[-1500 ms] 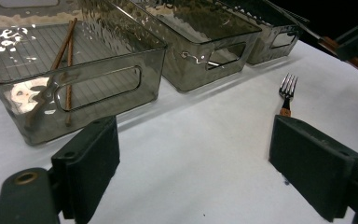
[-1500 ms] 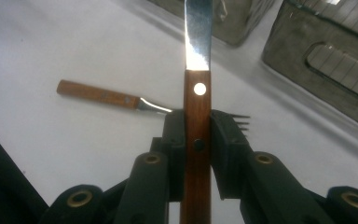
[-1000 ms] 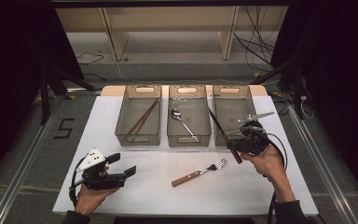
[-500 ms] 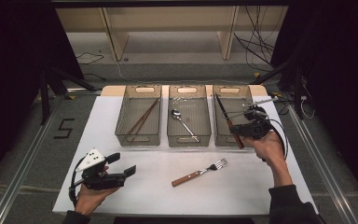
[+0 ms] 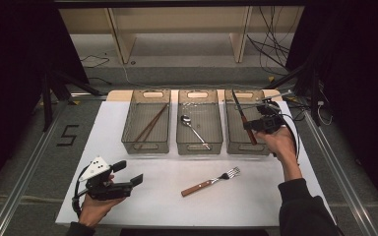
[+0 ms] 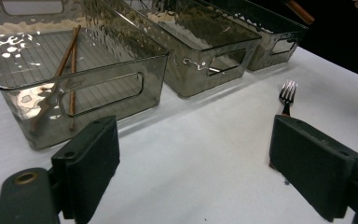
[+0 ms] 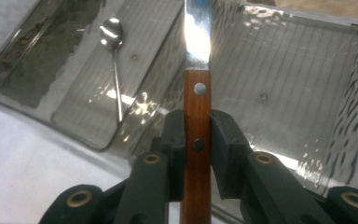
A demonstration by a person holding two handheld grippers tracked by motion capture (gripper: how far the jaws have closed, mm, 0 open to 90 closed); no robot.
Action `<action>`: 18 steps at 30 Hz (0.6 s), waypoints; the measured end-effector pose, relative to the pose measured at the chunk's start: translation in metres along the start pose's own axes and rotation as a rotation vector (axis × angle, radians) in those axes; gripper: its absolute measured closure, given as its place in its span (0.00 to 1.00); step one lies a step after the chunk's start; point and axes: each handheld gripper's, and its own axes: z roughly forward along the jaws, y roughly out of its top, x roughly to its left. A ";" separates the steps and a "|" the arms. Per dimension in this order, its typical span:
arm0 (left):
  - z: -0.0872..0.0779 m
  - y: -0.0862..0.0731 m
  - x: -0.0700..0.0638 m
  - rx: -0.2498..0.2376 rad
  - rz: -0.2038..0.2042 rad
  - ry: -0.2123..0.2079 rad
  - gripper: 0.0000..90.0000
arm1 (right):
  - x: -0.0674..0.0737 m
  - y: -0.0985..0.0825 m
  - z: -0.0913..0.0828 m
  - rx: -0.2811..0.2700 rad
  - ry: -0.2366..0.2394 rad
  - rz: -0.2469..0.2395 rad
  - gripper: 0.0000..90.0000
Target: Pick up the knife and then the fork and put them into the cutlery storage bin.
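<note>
Knife (image 7: 197,100), wooden-handled, is pinched by its handle between the pads of the right hand-held gripper (image 5: 265,121), the blade running straight out from the jaws. In the high view it is held above the right-hand bin (image 5: 246,147), slanting from the near wall toward the far left corner, its tip up over the far rim. In the right gripper view the blade is seen over the ribbed floor of that bin, with the middle bin (image 7: 74,119) just to its left.

The left hand-held gripper (image 5: 121,178) is held spread wide near the front left of the white desk (image 5: 256,196), nothing between its jaws; the fork (image 6: 286,94) lies beyond its right jaw in the left gripper view.

Three clear bins are lined up side by side along the far edge. Two chopsticks (image 5: 150,124) are counted in the left bin (image 5: 145,146), one spoon (image 5: 192,129) in the middle one. One fork lies on the desk in front of the bins, tines toward the right-hand bin. One knife, two hand-held grippers.
</note>
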 end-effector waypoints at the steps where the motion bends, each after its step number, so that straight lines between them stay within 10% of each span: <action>1: 0.000 0.000 0.000 0.001 -0.002 0.000 0.17 | -0.001 0.002 0.001 0.002 -0.004 0.002 0.86; 18: -0.001 0.000 0.000 -0.002 0.000 0.000 0.17 | -0.013 0.013 0.021 0.019 -0.049 0.063 0.86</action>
